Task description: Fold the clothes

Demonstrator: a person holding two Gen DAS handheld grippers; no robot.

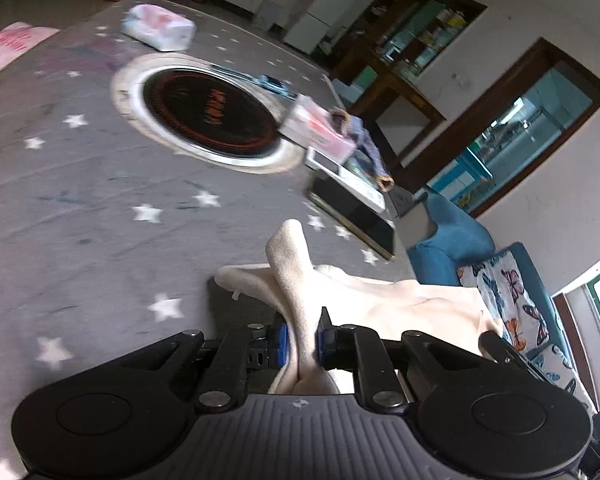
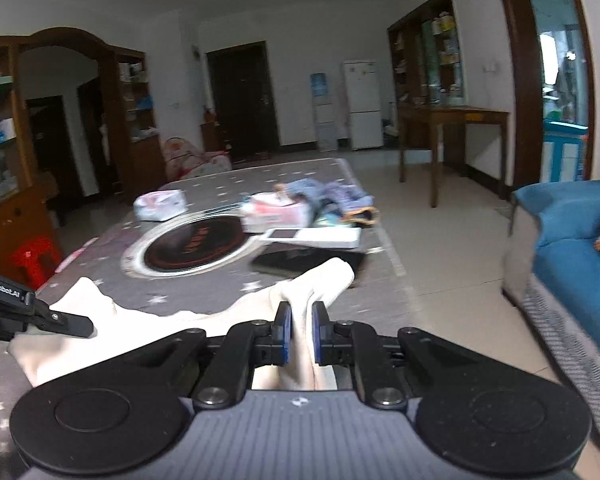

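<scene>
Cream garment lay low in the left wrist frame, right of centre, spread on the grey star-printed tablecloth and partly lifted off it. Looked soft, thin and light, apt to sag and drape between two holds rather than keep any shape; not slippery, judging by the matte knit. Best taken at edges or corners, a bunched pinch at each end, as here.

Left gripper stood nearly shut, blue pads clamped on a gathered ridge of the cloth that rose up past the fingertips toward frame centre. Tilted strongly, with the table running diagonally up to the upper left.

Right gripper likewise narrowed on a fold of the same garment, a cloth tip poking beyond the fingers toward mid-frame. Held level, pointing along the table toward the round black cooktop and the dark tablet. Left tool seen at the left edge of that view, with cloth slung between both holds.

Fold stage not settled by these views.
</scene>
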